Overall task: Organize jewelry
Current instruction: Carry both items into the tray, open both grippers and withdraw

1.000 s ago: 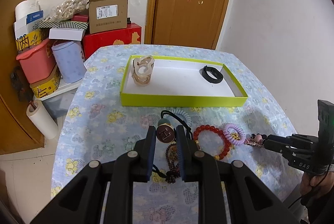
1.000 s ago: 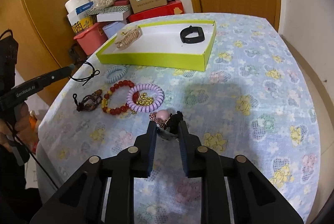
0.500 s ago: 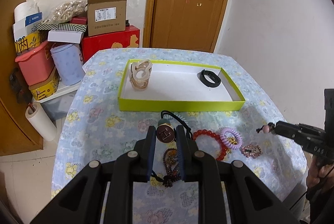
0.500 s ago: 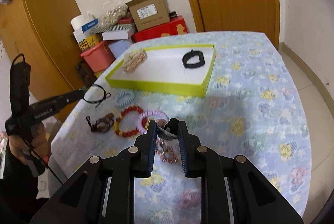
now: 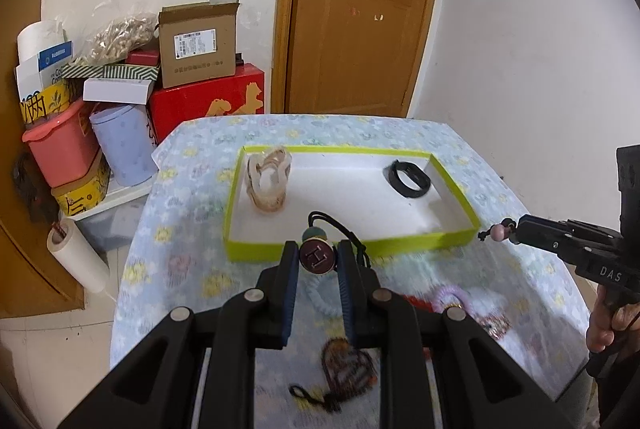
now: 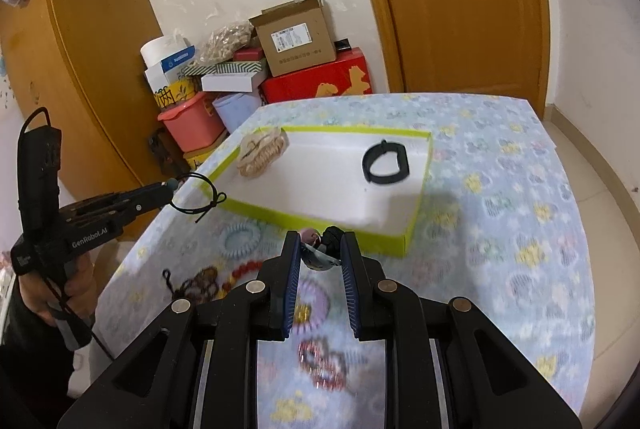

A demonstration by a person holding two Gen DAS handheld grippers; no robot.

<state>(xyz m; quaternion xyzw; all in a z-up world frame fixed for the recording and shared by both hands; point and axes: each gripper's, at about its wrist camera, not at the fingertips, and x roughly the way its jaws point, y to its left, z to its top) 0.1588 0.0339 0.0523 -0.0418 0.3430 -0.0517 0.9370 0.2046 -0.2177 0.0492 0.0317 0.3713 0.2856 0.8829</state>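
Note:
My left gripper [image 5: 317, 253] is shut on a round brown button hair tie [image 5: 317, 258]; its black elastic loop [image 6: 192, 197] dangles off the tips. My right gripper [image 6: 320, 249] is shut on a small silvery clip with a pink bead [image 6: 316, 258]; the bead [image 5: 497, 231] pokes out past the tips. Both hover just short of the near wall of the lime-green tray [image 5: 420, 243], whose floor is white. In the tray are a beige hair claw [image 5: 268, 181] and a black band [image 5: 408, 179].
On the flowered cloth below lie a blue coil tie [image 6: 242, 239], a red bead bracelet [image 6: 240, 271], a brown bead bracelet [image 6: 198, 283], a purple coil tie [image 6: 312, 297] and a pink sparkly piece [image 6: 320, 361]. Boxes and tubs [image 5: 120, 117] are stacked beyond the table's left end.
Both grippers have risen and moved toward the tray with their pieces. The right one lifted the pink-bead clip off the cloth, leaving the pink sparkly piece behind.

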